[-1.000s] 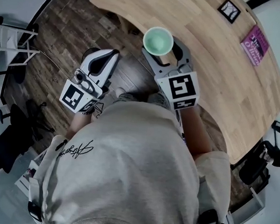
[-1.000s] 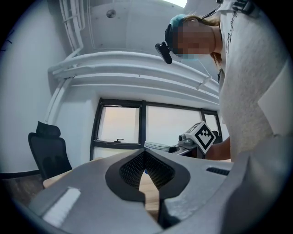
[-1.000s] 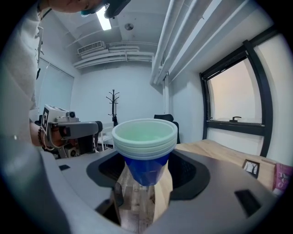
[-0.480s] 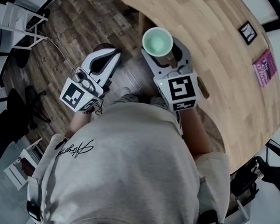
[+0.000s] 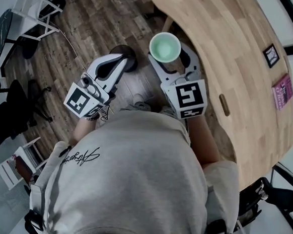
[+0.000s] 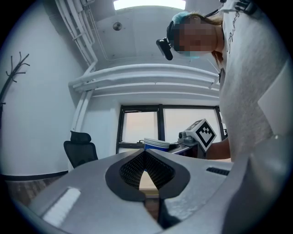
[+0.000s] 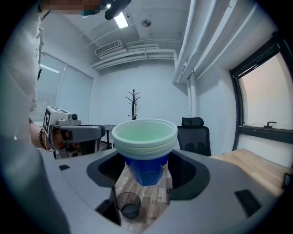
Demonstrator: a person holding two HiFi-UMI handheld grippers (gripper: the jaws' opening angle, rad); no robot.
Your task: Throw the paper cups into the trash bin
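Note:
A stack of paper cups (image 5: 165, 46), blue outside and pale green inside, stands upright between the jaws of my right gripper (image 5: 166, 54), which is shut on it over the wood floor beside the table edge. The right gripper view shows the same cups (image 7: 144, 144) in the right gripper (image 7: 145, 172). Below them, a small dark mesh trash bin (image 7: 127, 204) stands on the floor. In the head view the bin (image 5: 127, 57) peeks out from behind my left gripper (image 5: 113, 66), which is shut and holds nothing. The left gripper (image 6: 144, 153) looks toward the cups (image 6: 156, 144).
A curved wooden table (image 5: 232, 55) fills the right side, with a pink book (image 5: 283, 91) and a framed card (image 5: 271, 55) on it. A black office chair (image 5: 4, 123) and a white stool (image 5: 35, 8) stand at the left. Another office chair (image 7: 195, 135) stands ahead.
The view has swung left: the table has slid toward the right and the dark bin has come into sight by the left gripper. Both grippers keep their pose, cups still held.

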